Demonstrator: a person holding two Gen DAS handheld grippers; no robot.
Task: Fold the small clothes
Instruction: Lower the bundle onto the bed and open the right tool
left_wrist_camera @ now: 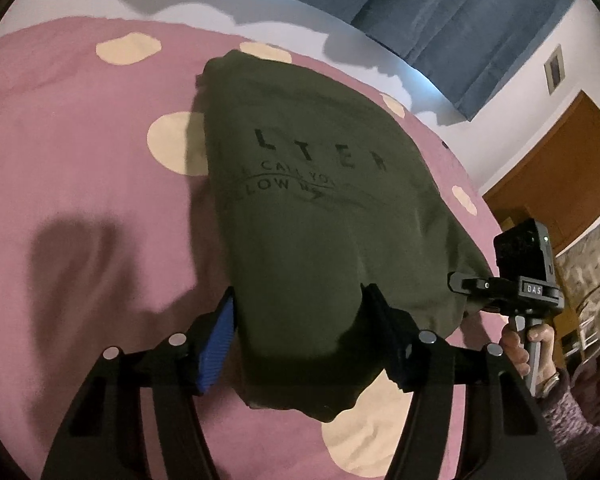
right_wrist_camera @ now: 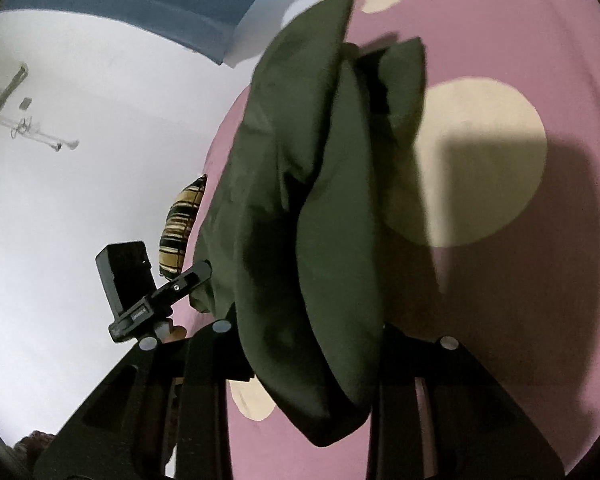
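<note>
The left claw [left_wrist_camera: 300, 344] pinches the near edge of the olive green T-shirt [left_wrist_camera: 300, 184], its blue pad [left_wrist_camera: 216, 350] pressed against the cloth at 7 o'clock. The shirt spreads toward 12 o'clock over the pink bed cover [left_wrist_camera: 79, 160] with cream dots. At 3 o'clock, the right claw [right_wrist_camera: 312, 356] is clamped on a bunched fold of the same shirt, which hangs above the bed.

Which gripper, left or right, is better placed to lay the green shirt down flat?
Left: the left gripper faces the olive green shirt's broad printed side over the pink spotted bedspread; the right gripper holds a bunched edge.
</note>
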